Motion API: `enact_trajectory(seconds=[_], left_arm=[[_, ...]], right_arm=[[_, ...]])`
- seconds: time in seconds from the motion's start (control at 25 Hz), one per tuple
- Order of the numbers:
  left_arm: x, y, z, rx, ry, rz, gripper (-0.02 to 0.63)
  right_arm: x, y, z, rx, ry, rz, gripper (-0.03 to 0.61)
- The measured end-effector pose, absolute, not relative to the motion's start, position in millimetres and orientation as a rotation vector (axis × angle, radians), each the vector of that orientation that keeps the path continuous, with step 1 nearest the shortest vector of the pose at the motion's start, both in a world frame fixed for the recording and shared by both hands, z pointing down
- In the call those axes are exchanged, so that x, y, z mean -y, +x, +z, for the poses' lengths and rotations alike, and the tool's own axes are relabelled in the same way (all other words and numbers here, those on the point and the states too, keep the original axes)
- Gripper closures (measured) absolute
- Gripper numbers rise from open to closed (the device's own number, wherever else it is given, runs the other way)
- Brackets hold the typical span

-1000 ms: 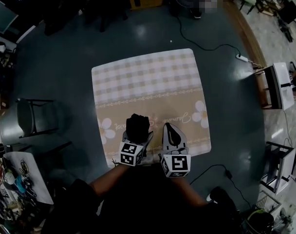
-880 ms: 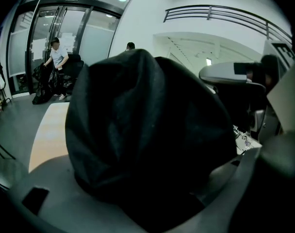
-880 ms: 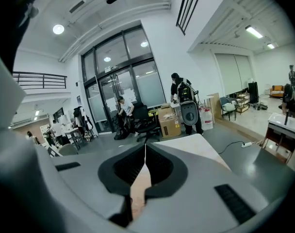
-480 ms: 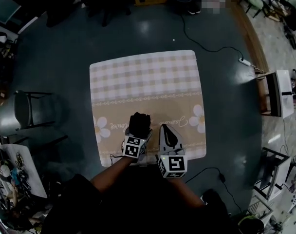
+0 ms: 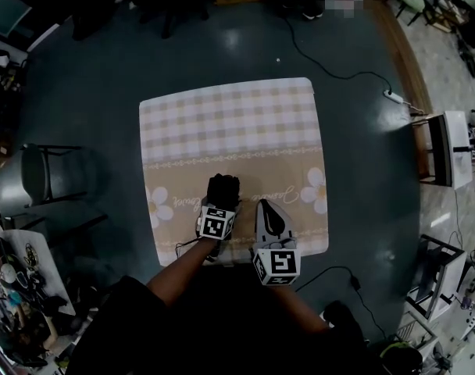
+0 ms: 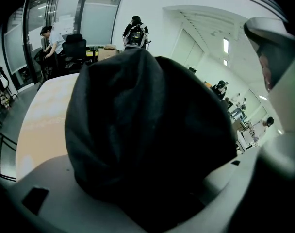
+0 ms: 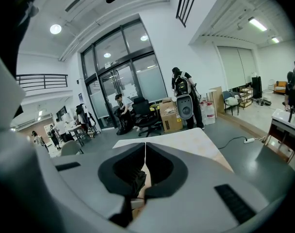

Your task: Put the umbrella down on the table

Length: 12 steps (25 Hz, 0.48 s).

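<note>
Black fabric umbrella (image 5: pixel 223 191), folded into a bundle, held in the left gripper (image 5: pixel 221 206) over the near part of the table (image 5: pixel 230 116).

Its jaws pinch the bundled canopy (image 6: pixel 147 130), which fills the left gripper view and covers the jaw tips; the handle and the umbrella's full length cannot be made out, nor whether it touches the cloth. The right gripper (image 5: pixel 267 206) is just beside it on the right, jaws pressed together (image 7: pixel 145 152) on nothing, close to the table's near edge. Beyond the umbrella the checked far half of the cloth lies open. Dark floor rings the table, with a chair (image 5: pixel 46 186) well apart on the left and a cable (image 5: pixel 331 73) past the far right corner. The person's arms are cut off at the bottom edge.
</note>
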<state>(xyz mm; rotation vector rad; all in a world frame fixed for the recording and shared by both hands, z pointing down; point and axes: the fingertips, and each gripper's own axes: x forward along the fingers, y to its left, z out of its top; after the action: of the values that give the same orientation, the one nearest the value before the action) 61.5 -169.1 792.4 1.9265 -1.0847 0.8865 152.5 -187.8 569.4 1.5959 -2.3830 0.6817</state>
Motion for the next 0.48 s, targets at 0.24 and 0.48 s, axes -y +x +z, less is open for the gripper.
enact_trajectory(seconds=[0.24,0.48], left_arm=[[171.5,89.2,817.2,1.033,1.866,0.983,0.247],[171.8,91.0,835.3,0.995,1.833,1.035,0.245]], right_arm=[[189.1,180.0,572.7,2.364,1.605,0.710,0.561],[184.1,188.0,578.1,2.323,1.625,0.731,0.561]])
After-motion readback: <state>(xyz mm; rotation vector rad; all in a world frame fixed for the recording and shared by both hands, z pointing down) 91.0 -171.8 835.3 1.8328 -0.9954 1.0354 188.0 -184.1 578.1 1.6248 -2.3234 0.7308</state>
